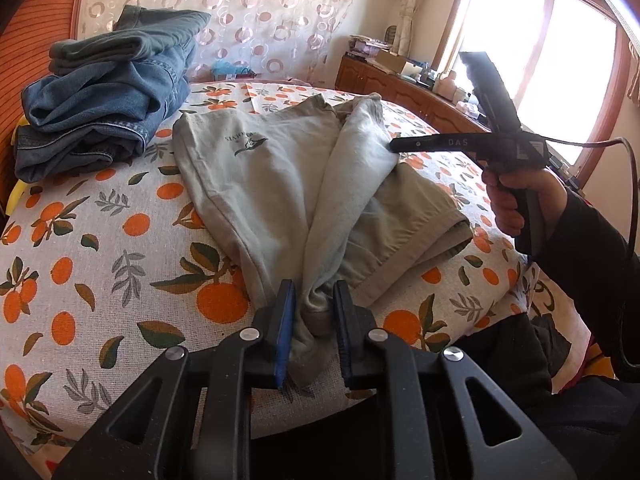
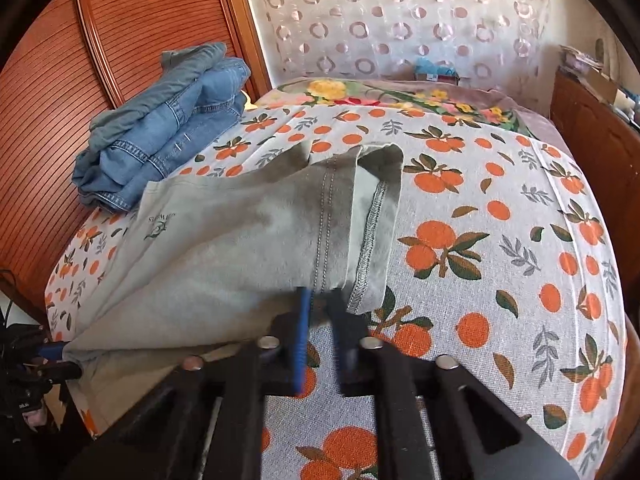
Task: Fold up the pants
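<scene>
The bed [image 2: 500, 240], under an orange-print sheet, took up most of both views, with a wooden wardrobe at the far left and a window at the far right. A stack of folded jeans [image 1: 104, 92] sat on the far left part of the bed, well apart from the work, probably set aside as already done. The pale green pants [image 1: 280, 176] lay in the middle of the bed, partly folded, one layer lifted and stretched between the two tools.

The left tool [image 1: 310, 312] pinched a bunched corner of the pants at the near edge of the bed, apparently anchoring that end so the cloth stayed taut. The right tool [image 2: 320, 312] was pressed together on the hemmed end of the lifted layer, near the double stitching, holding it just above the sheet; a hand [image 1: 516, 200] gripped its handle. That hold looked meant for carrying the hem across to lay one half over the other.
</scene>
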A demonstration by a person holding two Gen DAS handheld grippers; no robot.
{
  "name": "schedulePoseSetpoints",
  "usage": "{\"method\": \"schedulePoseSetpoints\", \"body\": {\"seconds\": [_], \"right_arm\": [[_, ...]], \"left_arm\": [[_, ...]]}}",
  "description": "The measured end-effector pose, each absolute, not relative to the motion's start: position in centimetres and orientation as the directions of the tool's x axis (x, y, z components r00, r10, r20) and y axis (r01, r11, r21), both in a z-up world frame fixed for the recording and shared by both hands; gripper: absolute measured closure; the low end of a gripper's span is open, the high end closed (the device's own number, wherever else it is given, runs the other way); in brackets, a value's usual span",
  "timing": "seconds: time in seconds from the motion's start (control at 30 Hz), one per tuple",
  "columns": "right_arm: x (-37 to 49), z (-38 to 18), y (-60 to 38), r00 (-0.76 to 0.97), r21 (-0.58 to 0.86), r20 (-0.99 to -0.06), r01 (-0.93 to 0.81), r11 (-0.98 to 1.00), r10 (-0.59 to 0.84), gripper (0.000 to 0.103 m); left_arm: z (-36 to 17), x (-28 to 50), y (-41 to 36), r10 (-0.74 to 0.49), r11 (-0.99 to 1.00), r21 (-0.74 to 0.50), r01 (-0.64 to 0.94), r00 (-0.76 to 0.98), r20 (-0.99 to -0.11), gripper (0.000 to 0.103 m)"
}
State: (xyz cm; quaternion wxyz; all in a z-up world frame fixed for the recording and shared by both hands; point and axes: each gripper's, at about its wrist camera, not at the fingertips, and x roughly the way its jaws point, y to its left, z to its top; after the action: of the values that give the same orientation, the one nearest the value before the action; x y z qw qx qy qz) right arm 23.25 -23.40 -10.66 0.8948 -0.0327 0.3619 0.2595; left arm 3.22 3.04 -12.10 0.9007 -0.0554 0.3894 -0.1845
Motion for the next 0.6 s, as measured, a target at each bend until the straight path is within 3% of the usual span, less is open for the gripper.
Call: {"method": "schedulePoseSetpoints", "body": {"seconds": [0.37, 0.47, 0.57, 0.6], "right_arm": [[22.7, -7.3, -22.0, 0.674, 0.063, -0.598, -0.499, 0.864, 0.433, 0.103], [23.2, -8.0, -21.8, 0.674, 0.042, -0.616, -0.487, 0.872, 0.407, 0.089], [24.2, -8.9, -21.6, 0.669, 0.041, -0.637, -0.466, 0.884, 0.383, 0.055], [24.7, -9.0, -21.6, 0.66, 0.056, -0.642, -0.469, 0.882, 0.391, 0.05]], "left_arm": [[-12.3, 3.4, 3.4, -0.394, 0.919, -0.271, 0.288, 0.631, -0.668, 0.087], [-12.3, 3.4, 3.4, -0.394, 0.919, -0.268, 0.29, 0.631, -0.668, 0.087], [-12.4, 3.4, 3.4, -0.394, 0.919, -0.269, 0.289, 0.633, -0.667, 0.087], [-12.4, 3.3, 3.3, -0.393, 0.919, -0.267, 0.29, 0.634, -0.666, 0.087]]}}
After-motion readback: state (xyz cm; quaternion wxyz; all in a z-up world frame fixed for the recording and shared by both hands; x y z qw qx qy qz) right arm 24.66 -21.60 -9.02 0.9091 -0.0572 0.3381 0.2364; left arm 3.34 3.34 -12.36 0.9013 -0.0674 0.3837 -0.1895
